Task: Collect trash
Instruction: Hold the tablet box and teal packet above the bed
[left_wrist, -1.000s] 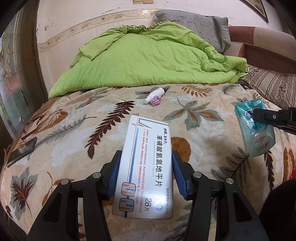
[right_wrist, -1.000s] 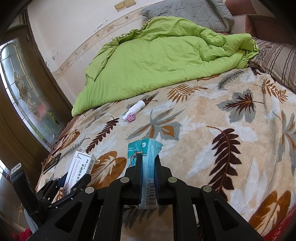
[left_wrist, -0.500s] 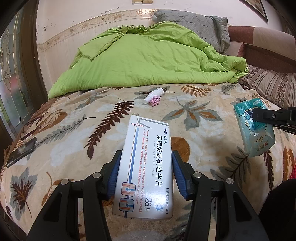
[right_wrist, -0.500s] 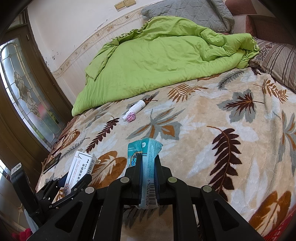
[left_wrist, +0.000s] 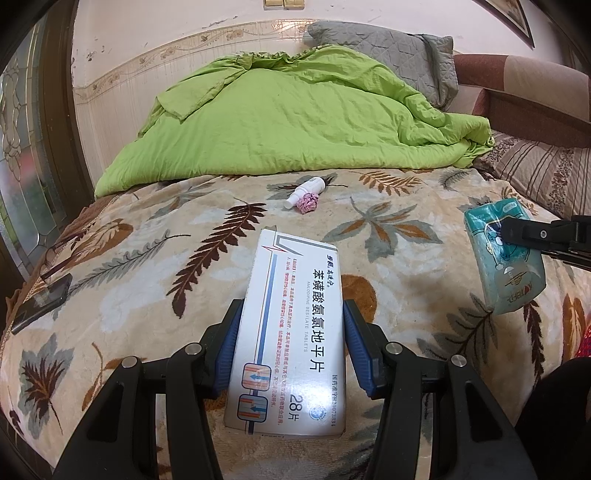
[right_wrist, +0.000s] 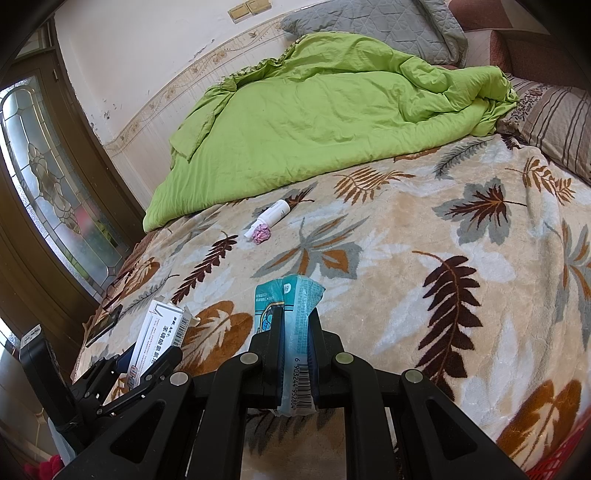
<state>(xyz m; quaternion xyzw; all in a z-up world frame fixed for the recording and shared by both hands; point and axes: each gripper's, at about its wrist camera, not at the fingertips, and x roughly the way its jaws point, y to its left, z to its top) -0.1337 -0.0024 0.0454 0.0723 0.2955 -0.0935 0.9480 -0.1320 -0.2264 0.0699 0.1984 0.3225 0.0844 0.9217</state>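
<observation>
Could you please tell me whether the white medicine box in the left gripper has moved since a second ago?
No. The medicine box keeps its place against the brown round patch on the blanket.

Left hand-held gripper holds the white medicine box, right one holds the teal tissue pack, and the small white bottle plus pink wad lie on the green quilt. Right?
Not quite. The small white bottle and pink wad lie on the leaf-print blanket, just in front of the green quilt, as the right wrist view shows. The rest holds: left hand-held gripper holds the white medicine box, right hand-held gripper the teal tissue pack.

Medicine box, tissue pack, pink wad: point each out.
medicine box (left_wrist: 291, 328), left wrist view, printed top face.
tissue pack (right_wrist: 293, 314), right wrist view, teal wrapper above the pads.
pink wad (left_wrist: 308, 202), left wrist view, its centre.
</observation>
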